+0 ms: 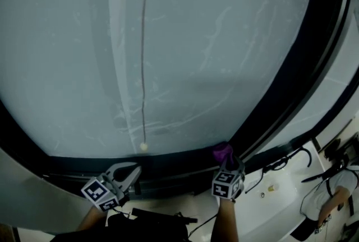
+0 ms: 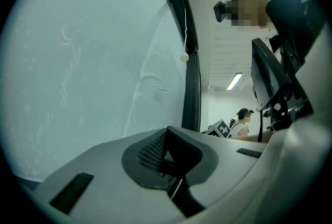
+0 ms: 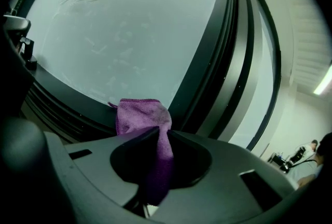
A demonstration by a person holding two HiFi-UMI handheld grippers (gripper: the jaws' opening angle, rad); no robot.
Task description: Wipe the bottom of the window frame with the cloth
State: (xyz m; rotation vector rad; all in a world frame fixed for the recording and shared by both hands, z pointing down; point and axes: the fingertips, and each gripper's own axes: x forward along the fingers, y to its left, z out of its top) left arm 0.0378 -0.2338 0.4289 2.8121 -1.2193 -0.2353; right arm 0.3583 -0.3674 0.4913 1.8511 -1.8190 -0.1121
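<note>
Cloth (image 3: 142, 116): purple, bunched, pinched between the jaws of the right gripper (image 3: 158, 136), its free end standing out ahead of them; we place it at the lower right corner of the window, against or just off the bottom of the window frame (image 3: 67, 98), and we cannot tell whether it is pressing on it.
Frame: dark grooved rail under the frosted glass (image 1: 168, 56), meeting a dark upright (image 1: 291, 89) beside the cloth.
Left gripper (image 1: 130, 172): jaws together on nothing, held near the rail, well apart from the cloth.
Cord (image 1: 143, 67): hangs down the glass, bead just above the rail.
Step, as we judge it: a wipe at the right end; next we would need steady pressure and a sweep leftward along the rail, with the left gripper out of the path.
</note>
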